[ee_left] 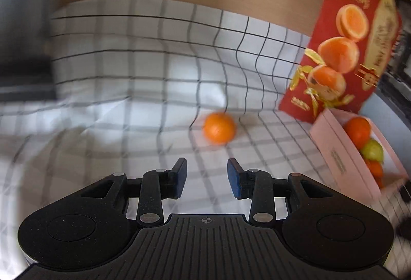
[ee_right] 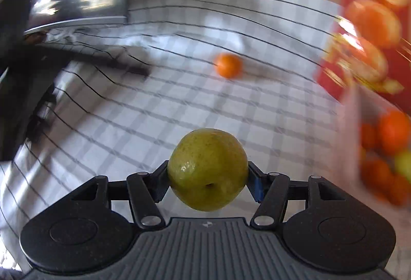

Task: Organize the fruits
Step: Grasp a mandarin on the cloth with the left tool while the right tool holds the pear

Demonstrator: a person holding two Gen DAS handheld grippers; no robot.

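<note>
One orange [ee_left: 219, 127] sits alone on the checked cloth [ee_left: 128, 74] w/ nothing touching it, just ahead of the left gripper [ee_left: 206, 177], whose fingers [ee_left: 179, 176] stand apart w/ nothing between them. Right gripper [ee_right: 206, 181] has its fingers [ee_right: 255, 183] clamped on a green pear [ee_right: 208, 169], held up off the cloth, w/ the same orange farther back in the right wrist view. To the right sits a pink box [ee_left: 341, 159] w/ oranges and one green fruit inside, and a red carton [ee_left: 341, 49] printed w/ oranges stands upright just behind it; both views are motion-blurred.
</note>
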